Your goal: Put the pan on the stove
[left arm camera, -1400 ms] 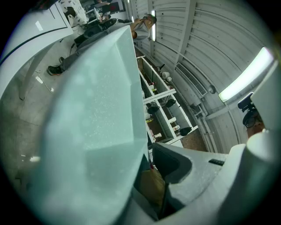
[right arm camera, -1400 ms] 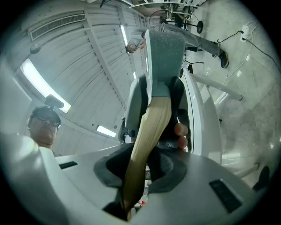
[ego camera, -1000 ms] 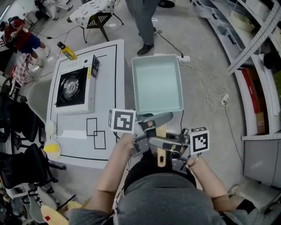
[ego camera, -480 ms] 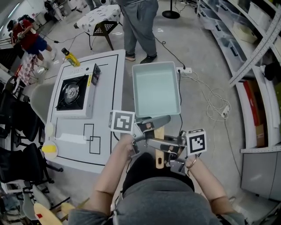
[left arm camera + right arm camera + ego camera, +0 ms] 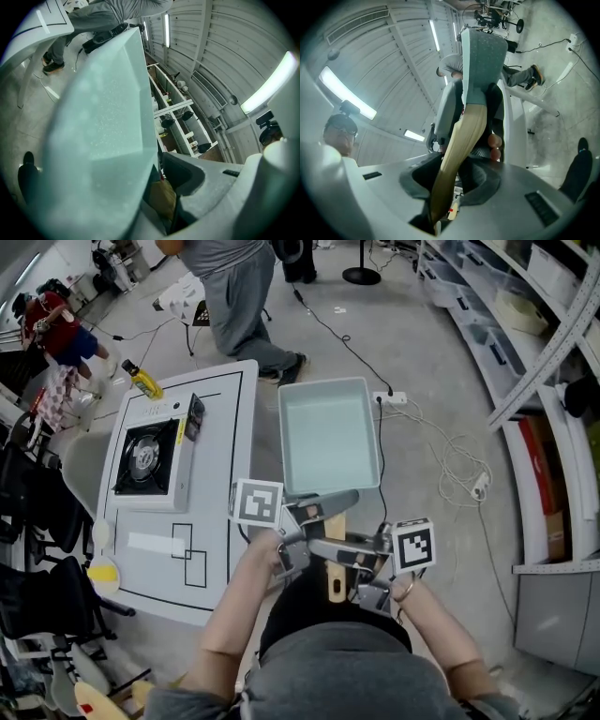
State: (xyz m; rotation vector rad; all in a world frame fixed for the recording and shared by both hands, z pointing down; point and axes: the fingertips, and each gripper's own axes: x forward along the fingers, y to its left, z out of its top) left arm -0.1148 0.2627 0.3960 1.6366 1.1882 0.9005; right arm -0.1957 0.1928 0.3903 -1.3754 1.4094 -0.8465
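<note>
A pale green rectangular pan [image 5: 330, 435] with a wooden handle [image 5: 336, 582] hangs in the air to the right of the white table [image 5: 220, 521]. My left gripper [image 5: 323, 507] is shut on the handle close to the pan body; the pan [image 5: 98, 140] fills its own view. My right gripper [image 5: 323, 549] grips the handle [image 5: 459, 145] further back. Its jaws have just been opening slightly, with the handle still between them. The black-topped stove [image 5: 145, 456] sits on the table's far left part, well apart from the pan.
A yellow bottle [image 5: 142, 381] lies beyond the stove, with a dark box [image 5: 194, 416] at the stove's right edge. A person in grey [image 5: 234, 296] stands behind the table. A power strip with cables [image 5: 394, 397] lies on the floor. Shelves [image 5: 553, 352] stand at right, chairs at left.
The pan and both grippers have travelled across the room with the grip unchanged. The person in grey has walked leftward behind the table.
</note>
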